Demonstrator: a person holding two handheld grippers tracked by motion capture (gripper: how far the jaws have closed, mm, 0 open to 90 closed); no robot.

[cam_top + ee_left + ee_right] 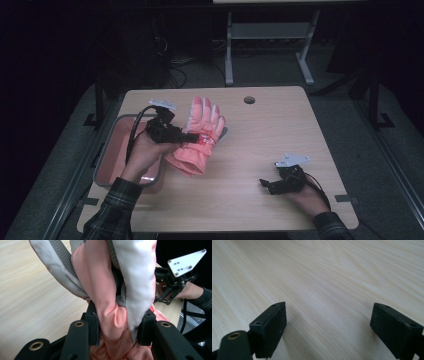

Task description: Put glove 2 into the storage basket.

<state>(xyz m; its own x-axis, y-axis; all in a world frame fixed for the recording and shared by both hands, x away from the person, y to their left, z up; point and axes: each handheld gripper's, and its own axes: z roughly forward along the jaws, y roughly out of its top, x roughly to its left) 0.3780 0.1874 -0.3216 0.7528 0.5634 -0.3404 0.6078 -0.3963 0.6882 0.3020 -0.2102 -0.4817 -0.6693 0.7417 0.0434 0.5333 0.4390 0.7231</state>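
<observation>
We see left tongs (192, 137) clamping the padded coral-pink-and-white ski glove (200, 135); right tongs (263, 183) gape wide over the pale wooden desk (270, 130).

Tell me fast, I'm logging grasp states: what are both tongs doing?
Left tongs: closed on the pink glove.
Right tongs: open, holding nothing, over the table.

The bench (270, 140) has a light wooden top with a small round hole (249, 100) near its far edge. A grey tray (107, 150) with a pink inside sits at its left edge. Behind the bench stands a grey metal frame (270, 35) on the dark floor.
</observation>
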